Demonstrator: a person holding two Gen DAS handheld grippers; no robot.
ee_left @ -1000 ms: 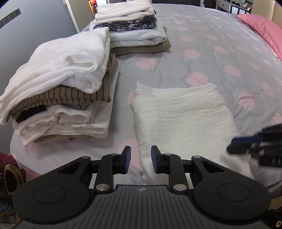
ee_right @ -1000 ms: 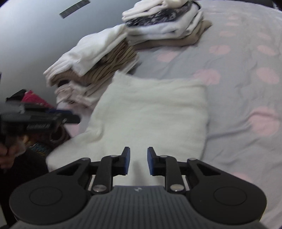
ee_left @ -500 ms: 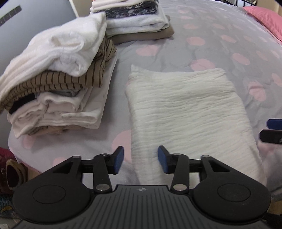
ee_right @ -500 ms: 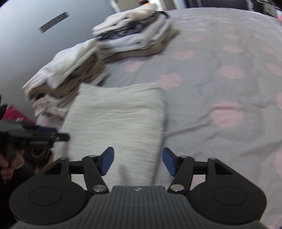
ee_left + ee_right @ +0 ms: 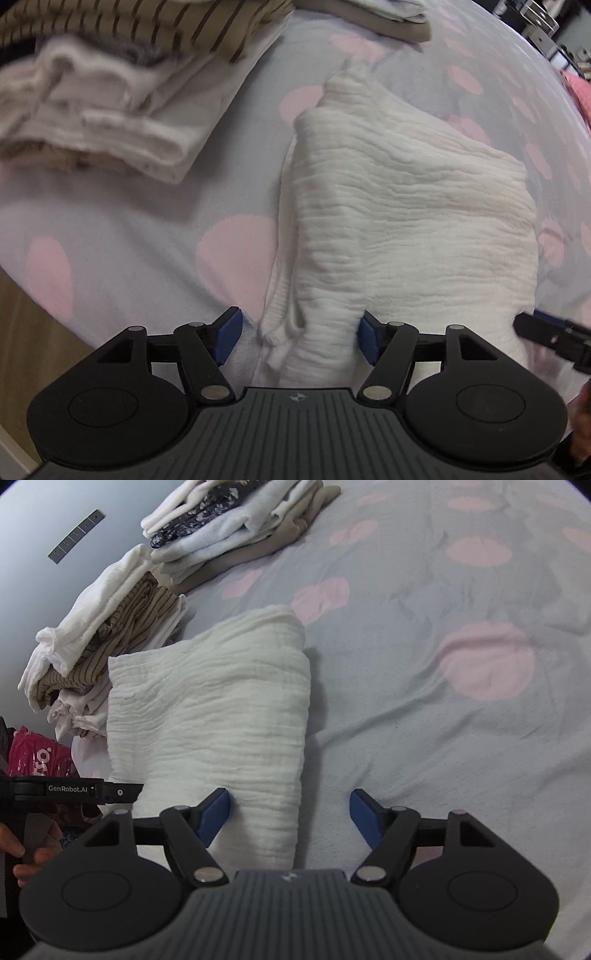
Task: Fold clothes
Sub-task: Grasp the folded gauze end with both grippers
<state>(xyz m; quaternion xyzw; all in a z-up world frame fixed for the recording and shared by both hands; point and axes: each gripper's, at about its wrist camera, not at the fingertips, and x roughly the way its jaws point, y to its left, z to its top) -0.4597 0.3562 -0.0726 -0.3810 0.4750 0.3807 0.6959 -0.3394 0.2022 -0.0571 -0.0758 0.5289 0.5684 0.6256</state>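
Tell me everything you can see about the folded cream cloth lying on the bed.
The cream cloth looks like soft crinkled gauze, folded into a thick rectangle. It lies flat on the grey bedsheet with pink dots, beside a pile of folded clothes. Its near corners sit between the opening jaws of the left gripper and right gripper.

Crinkled matt white cloth (image 5: pixel 406 221) on smooth soft bedsheet (image 5: pixel 443 738)
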